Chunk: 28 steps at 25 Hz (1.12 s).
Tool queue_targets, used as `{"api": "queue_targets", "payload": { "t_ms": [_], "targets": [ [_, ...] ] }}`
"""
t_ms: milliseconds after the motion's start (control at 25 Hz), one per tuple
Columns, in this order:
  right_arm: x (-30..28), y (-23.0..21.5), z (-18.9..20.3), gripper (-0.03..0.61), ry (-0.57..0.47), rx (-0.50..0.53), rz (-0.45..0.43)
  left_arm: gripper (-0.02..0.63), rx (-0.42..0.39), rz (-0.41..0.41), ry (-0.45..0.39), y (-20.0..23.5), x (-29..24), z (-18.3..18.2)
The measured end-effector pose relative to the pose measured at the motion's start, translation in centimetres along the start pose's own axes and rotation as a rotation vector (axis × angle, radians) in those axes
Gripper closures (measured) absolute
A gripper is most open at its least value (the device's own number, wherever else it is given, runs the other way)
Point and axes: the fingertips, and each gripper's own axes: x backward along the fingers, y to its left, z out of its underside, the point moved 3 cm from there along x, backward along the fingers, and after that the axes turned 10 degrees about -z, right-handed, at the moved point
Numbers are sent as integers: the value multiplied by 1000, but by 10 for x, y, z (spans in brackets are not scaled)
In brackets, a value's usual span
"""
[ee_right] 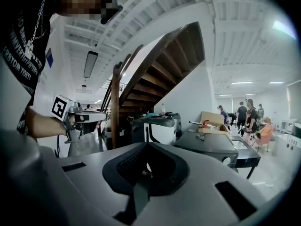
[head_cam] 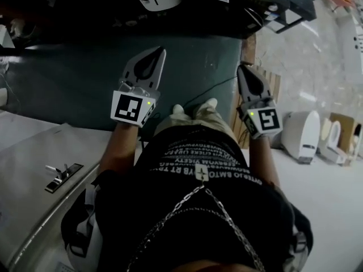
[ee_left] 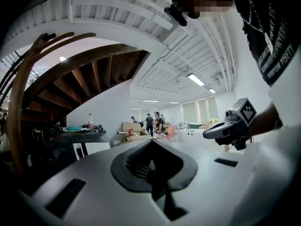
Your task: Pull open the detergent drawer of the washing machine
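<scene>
At the far left of the head view we see a pale grey top [head_cam: 34, 169] with a small metal latch [head_cam: 63, 176] lying on it. Next comes the left gripper [head_cam: 153, 58], held level above the dark teal floor [head_cam: 68, 78]. Its own view shows us both jaws clenched together with nothing between them. The person's shoes [head_cam: 195, 109] stand between the two tools. The right gripper [head_cam: 248, 73] tips slightly downward, and its jaws are likewise pressed together on nothing.

Beyond those jaws, in the right gripper view, a bottle [ee_right: 163, 109] stands upright on a cluttered table. To its right a dark grey appliance [ee_right: 207, 145] with a round knob [ee_right: 230, 160] on its front stands well apart from the gripper. It may be the washing machine, but we cannot make out the detergent drawer on it. Just behind it sits a cardboard box [ee_right: 214, 119]. Something red and white shows at the box's near edge, too small for us to name.
</scene>
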Motion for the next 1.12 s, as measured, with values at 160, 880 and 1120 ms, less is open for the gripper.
{"api": "queue_targets", "payload": {
  "t_ms": [160, 880, 1120],
  "targets": [
    [-21, 2, -6, 575, 32, 48, -30, 620, -10, -22, 32, 19, 1, 12],
    [11, -32, -13, 575, 21, 36, 76, 620, 8, 59, 21, -15, -25, 0],
    [5, -24, -26, 575, -31, 14, 41, 620, 22, 50, 16, -12, -30, -2]
  ]
}}
